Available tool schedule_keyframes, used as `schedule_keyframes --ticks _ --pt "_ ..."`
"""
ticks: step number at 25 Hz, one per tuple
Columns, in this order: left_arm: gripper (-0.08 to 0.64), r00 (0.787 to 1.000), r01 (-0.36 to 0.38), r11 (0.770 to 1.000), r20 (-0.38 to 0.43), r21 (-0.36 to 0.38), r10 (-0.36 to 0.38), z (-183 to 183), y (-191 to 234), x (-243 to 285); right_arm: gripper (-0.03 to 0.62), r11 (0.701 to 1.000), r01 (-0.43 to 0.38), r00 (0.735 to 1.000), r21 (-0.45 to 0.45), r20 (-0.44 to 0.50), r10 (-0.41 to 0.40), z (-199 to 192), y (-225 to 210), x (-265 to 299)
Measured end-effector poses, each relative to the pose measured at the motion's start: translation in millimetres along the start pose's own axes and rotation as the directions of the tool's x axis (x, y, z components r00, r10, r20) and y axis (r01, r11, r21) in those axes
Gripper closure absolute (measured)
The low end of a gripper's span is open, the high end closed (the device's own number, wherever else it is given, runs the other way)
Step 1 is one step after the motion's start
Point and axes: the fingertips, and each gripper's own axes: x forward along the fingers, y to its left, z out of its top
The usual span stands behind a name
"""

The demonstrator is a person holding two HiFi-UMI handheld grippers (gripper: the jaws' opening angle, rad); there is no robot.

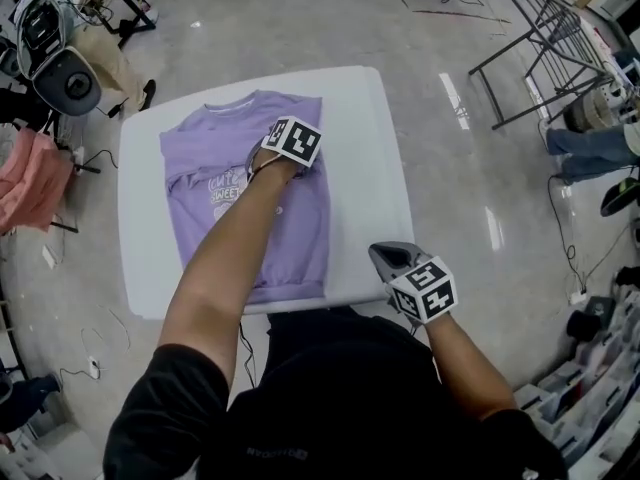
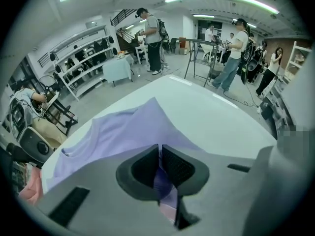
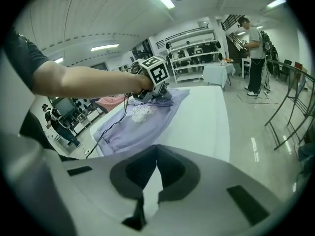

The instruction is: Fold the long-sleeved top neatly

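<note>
The purple long-sleeved top [image 1: 250,223] lay face up on the left half of the white worktop [image 1: 370,158]. Its neck was toward the far edge and its hem was close to the near edge. It lay flat, and that would help each fold come out straight.

The left tool [image 2: 160,152] was clenched on a strip of the purple cloth, which showed pinched tight between its two dark pads. It was over the right side of the top, up near the shoulder, and it pointed steeply down. I think it held the cloth there to lay that side, most likely the sleeve, over the body of the top. Which part of the top it was I could not tell for sure.

The right tool [image 1: 383,255] was clenched too, but on nothing. Only bare white worktop showed past its tips. It hung over the near right corner of the worktop, well apart from the top. That looked like a waiting place — out of the way so it would not crease the cloth, yet near the hem for when the bottom had to be lifted.

The right side of the top made a straight line, so the folding looked partly done — sides first, I guess, then the hem up toward the neck.
</note>
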Motion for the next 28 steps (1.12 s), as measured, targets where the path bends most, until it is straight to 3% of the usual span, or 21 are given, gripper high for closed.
schedule_keyframes --ticks 4,6,9,15,19,23,26,28 --pt "0.529 0.999 0.048 0.998 0.022 -0.033 -0.047 2.3 -7.9 7.2 0.586 1.000 0.004 1.000 0.008 0.003 -0.004 -3.8 -11.0 -5.3" --pt "0.480 0.992 0.101 0.992 0.078 -0.077 -0.095 11.4 -8.7 -1.6 0.586 1.000 0.005 1.000 0.005 0.009 -0.005 -2.3 -13.7 -6.5" --pt "0.463 0.977 0.157 0.973 0.173 -0.167 -0.128 20.0 -2.0 -31.0 0.586 1.000 -0.006 1.000 -0.015 0.016 0.006 2.9 -13.3 -2.9" --pt "0.463 0.947 0.179 0.962 0.302 -0.207 -0.111 22.0 -1.7 -105.0 0.586 0.995 -0.055 0.998 -0.086 0.027 0.058 17.4 -4.6 1.7" --pt "0.463 0.934 0.164 0.960 0.350 -0.228 -0.077 -5.7 8.1 -146.4 0.586 0.983 -0.100 0.995 -0.152 0.016 0.103 24.7 13.7 13.5" --pt "0.466 0.904 0.159 0.950 0.427 -0.269 -0.030 -53.7 20.9 -186.2 0.586 0.976 -0.109 0.993 -0.187 0.017 0.114 29.9 35.0 24.4" --pt "0.545 0.879 0.129 0.947 0.476 -0.295 0.029 -101.8 30.8 -216.9 0.586 0.975 -0.093 0.994 -0.203 0.029 0.101 33.6 54.7 28.7" --pt "0.552 0.866 0.110 0.942 0.496 -0.317 0.066 -134.0 36.7 -238.5 0.586 0.972 -0.072 0.996 -0.222 0.037 0.082 35.8 67.2 27.9"
